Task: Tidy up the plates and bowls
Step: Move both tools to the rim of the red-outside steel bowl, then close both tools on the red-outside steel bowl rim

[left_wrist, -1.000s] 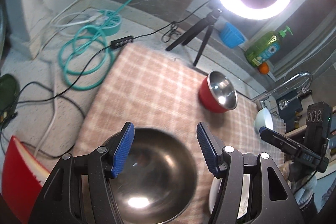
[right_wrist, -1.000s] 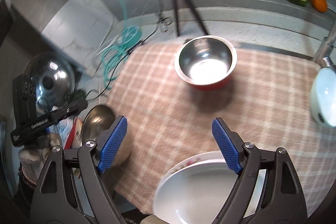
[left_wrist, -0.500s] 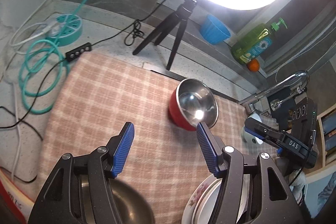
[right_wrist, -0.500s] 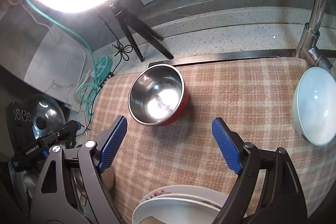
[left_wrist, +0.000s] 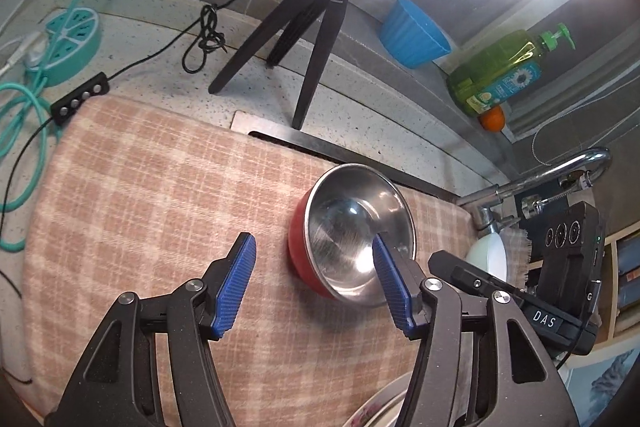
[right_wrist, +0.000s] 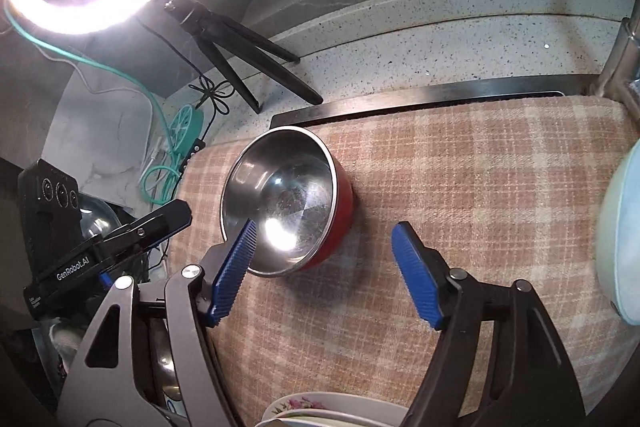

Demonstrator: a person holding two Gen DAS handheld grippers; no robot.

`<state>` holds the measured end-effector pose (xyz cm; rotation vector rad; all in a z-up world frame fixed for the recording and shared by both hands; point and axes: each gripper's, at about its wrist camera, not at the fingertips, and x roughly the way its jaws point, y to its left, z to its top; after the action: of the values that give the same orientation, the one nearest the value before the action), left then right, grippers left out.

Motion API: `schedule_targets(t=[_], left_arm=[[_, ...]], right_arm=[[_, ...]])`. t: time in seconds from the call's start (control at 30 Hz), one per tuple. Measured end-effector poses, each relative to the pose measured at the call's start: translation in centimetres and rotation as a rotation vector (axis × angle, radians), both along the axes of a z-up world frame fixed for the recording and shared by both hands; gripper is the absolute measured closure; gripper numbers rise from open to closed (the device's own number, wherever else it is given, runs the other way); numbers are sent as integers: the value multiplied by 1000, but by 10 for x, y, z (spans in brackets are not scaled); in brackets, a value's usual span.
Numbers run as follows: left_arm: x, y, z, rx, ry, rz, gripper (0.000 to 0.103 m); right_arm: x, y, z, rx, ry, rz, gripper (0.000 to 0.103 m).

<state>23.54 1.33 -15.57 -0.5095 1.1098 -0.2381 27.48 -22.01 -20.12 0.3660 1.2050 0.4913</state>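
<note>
A red bowl with a steel inside (left_wrist: 352, 227) (right_wrist: 286, 195) sits on the checked cloth (left_wrist: 160, 195). My left gripper (left_wrist: 312, 255) hovers just before it, open and closing slightly. Its right finger (left_wrist: 390, 287) overlaps the bowl's rim and its left finger is over bare cloth. My right gripper (right_wrist: 324, 239) is open with jaws closing, its left finger (right_wrist: 234, 267) over the bowl's near rim. No pad presses the bowl. A flower-rimmed white plate (left_wrist: 376, 407) (right_wrist: 316, 405) lies at the near edge. A pale bowl (right_wrist: 622, 239) (left_wrist: 488, 255) stands to the right.
A ring light on a black tripod (left_wrist: 316, 27) stands behind the cloth. A blue cup (left_wrist: 412, 35), green soap bottle (left_wrist: 496, 75) and an orange (left_wrist: 493, 118) sit on the ledge. A tap (left_wrist: 560, 171) is at right, with teal cable and a socket hub (left_wrist: 72, 39) at left.
Both views moved forward and right toward the red bowl, which looms larger. The steel bowl and white plate slipped below the frames. The right jaws have narrowed.
</note>
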Motion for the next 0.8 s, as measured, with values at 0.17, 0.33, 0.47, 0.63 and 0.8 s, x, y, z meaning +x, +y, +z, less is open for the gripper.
schedule_targets(t=[0.17, 0.33, 0.47, 0.63, 0.8], left_arm=[[8, -8, -10, 9, 25, -17, 50], [14, -9, -17, 5, 46, -14, 61], [18, -12, -19, 12, 51, -24, 72], [20, -15, -21, 13, 56, -31, 79], [21, -18, -23, 23, 55, -43, 81]], right_arm=[[8, 2, -7, -2, 18, 12, 45], [15, 6, -13, -4, 30, 28, 57], [18, 11, -16, -12, 34, 45, 67], [22, 15, -21, -24, 46, 53, 85], [25, 20, -24, -44, 41, 54, 88]])
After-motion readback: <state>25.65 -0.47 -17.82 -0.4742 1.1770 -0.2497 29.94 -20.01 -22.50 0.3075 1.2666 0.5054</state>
